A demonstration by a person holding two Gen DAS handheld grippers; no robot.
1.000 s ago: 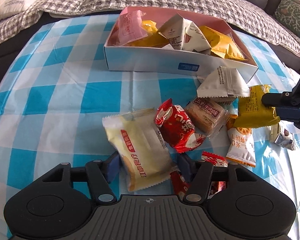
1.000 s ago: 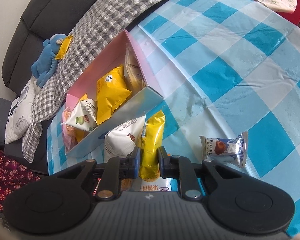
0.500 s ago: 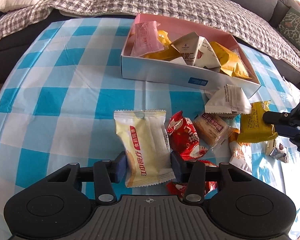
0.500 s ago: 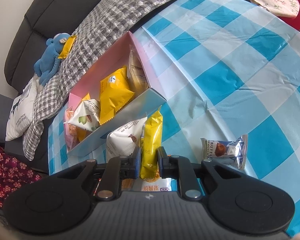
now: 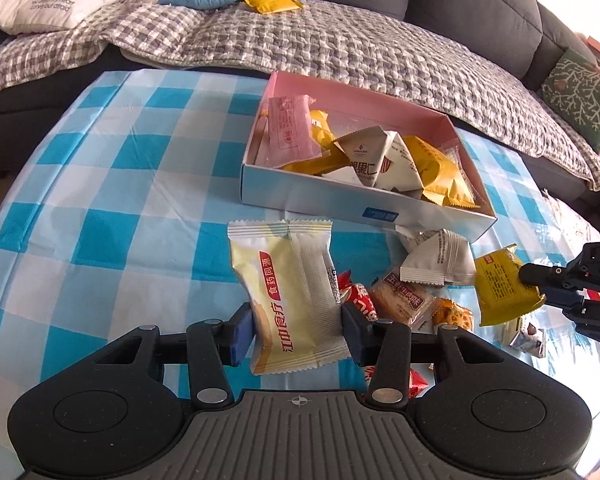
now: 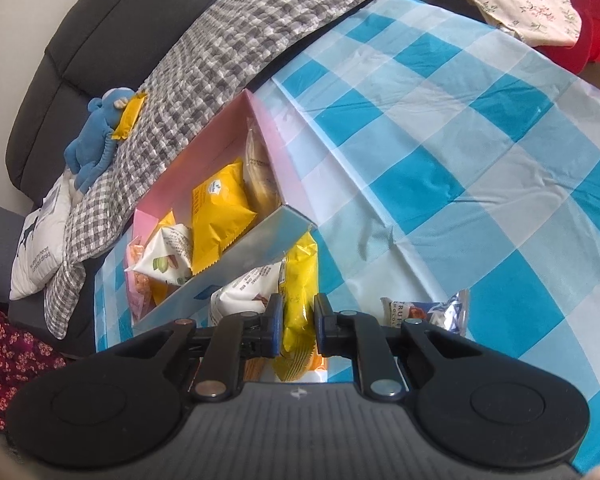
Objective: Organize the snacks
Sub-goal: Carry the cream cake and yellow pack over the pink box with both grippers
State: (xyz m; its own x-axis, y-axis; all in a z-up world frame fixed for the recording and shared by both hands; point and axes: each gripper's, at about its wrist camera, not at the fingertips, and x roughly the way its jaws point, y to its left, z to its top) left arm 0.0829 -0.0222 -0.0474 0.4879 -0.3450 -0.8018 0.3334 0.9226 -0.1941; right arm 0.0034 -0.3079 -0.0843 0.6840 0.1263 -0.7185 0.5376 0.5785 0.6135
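both grippers are loaded, so this is the carry step: two snacks picked, neither yet in the box (image 5: 364, 204). the left gripper (image 5: 298, 322) is clamped on a pale cake pack (image 5: 288, 288), pads pressing its lower sides so the wrapper pinches in, and the pack stands upright, clear of the cloth (image 5: 100, 184). the right gripper (image 6: 296, 324) is clenched on a yellow pack (image 6: 298, 280), edge-on between the fingers; in the left view that same pack hangs off the table near the box's right corner.

the box sits at the sofa side of the table, already holding pink, white and yellow packs. loose snacks lie in a heap just in front of it: a white pouch (image 5: 436, 260), a red one (image 5: 356, 300), a brown cake (image 5: 404, 300), and a chocolate (image 6: 424, 312) apart on the right.

both tools tilt steeply down toward the table. next, i'd say, each needs to travel over the box wall and let go above a free patch. the left has the longer reach, and its tall pack could catch the near wall if carried low.
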